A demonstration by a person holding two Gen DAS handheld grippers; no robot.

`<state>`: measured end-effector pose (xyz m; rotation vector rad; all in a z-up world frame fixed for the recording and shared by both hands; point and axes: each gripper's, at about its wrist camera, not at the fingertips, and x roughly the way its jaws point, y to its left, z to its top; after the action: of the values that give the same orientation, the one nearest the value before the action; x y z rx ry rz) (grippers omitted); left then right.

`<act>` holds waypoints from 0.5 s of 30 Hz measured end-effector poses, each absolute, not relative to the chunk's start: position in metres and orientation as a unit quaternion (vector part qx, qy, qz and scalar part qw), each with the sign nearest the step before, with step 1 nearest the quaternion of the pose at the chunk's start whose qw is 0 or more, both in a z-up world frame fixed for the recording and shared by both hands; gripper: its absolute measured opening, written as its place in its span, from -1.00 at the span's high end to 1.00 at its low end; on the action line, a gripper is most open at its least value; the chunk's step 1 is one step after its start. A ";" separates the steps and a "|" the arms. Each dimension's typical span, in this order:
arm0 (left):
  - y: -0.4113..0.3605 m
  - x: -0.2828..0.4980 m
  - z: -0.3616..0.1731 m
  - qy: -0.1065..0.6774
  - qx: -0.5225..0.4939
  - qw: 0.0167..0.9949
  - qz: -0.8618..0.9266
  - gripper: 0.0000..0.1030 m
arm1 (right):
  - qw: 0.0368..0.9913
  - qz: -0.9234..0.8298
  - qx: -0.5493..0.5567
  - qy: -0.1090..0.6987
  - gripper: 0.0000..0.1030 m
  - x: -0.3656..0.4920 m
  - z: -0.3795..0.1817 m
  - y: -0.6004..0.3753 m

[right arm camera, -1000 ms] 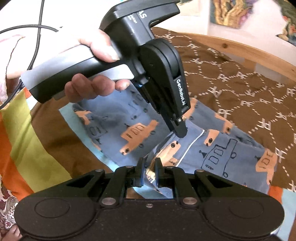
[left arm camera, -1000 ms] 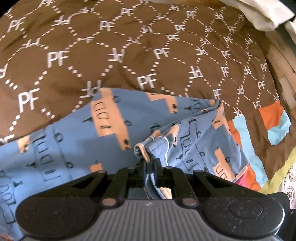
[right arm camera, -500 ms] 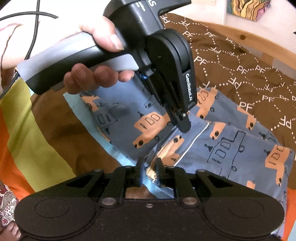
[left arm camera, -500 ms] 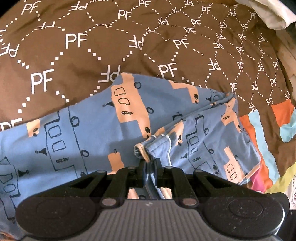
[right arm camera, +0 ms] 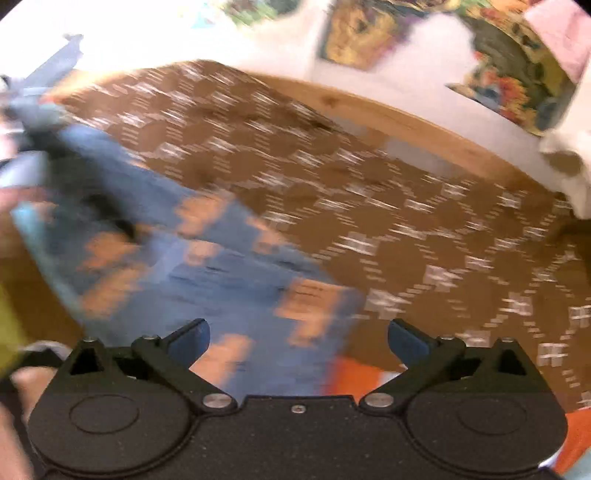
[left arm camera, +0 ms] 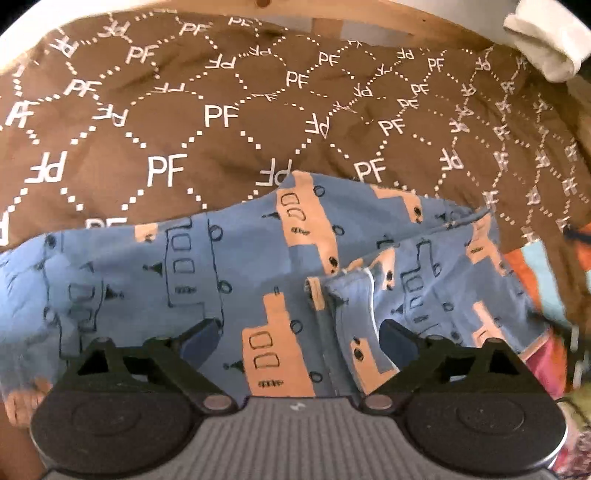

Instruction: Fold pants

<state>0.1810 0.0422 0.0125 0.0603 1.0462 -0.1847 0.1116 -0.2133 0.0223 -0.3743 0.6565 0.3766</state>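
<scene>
The blue pants (left arm camera: 236,273) with orange and outlined vehicle prints lie folded on a brown bedspread (left arm camera: 221,122). A doubled-over edge with a white seam (left arm camera: 354,291) sits just ahead of my left gripper (left arm camera: 299,339). Its jaws are opening wide above the cloth and the pads press on nothing. In the blurred right wrist view the same pants (right arm camera: 221,273) lie at lower left. My right gripper (right arm camera: 299,336) hovers over their near edge, its jaws also opening wide with nothing pinched between them.
The brown "PF" bedspread (right arm camera: 406,206) covers the bed out to a wooden frame rail (right arm camera: 406,118). White fabric (left arm camera: 543,48) lies at the far right corner. A striped orange and light blue cover (left arm camera: 535,266) borders the pants on the right. Pictures hang on the wall (right arm camera: 369,33).
Both grippers went from shut on the pants' edge to wide apart, letting the cloth drop. The right gripper swung right, away from the left gripper and hand, which no longer fill its view.
</scene>
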 end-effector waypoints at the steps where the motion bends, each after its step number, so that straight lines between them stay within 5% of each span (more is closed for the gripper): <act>1: 0.035 0.177 0.008 0.495 0.047 0.864 -0.077 -0.88 | 0.913 0.178 -0.180 0.321 -0.98 0.125 0.021 -0.218; 8: 0.011 0.162 -0.018 0.481 0.155 0.862 -0.039 -1.00 | 0.913 0.162 -0.174 0.332 -0.98 0.181 -0.004 -0.220; 15: 0.026 0.158 -0.008 0.488 0.114 0.865 -0.026 -0.99 | 0.912 0.148 -0.174 0.341 -0.98 0.188 -0.010 -0.220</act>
<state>0.1578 0.0255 -0.0082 0.2392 1.0230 -0.0537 0.1882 -0.2202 -0.0100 -0.3584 0.7034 0.3053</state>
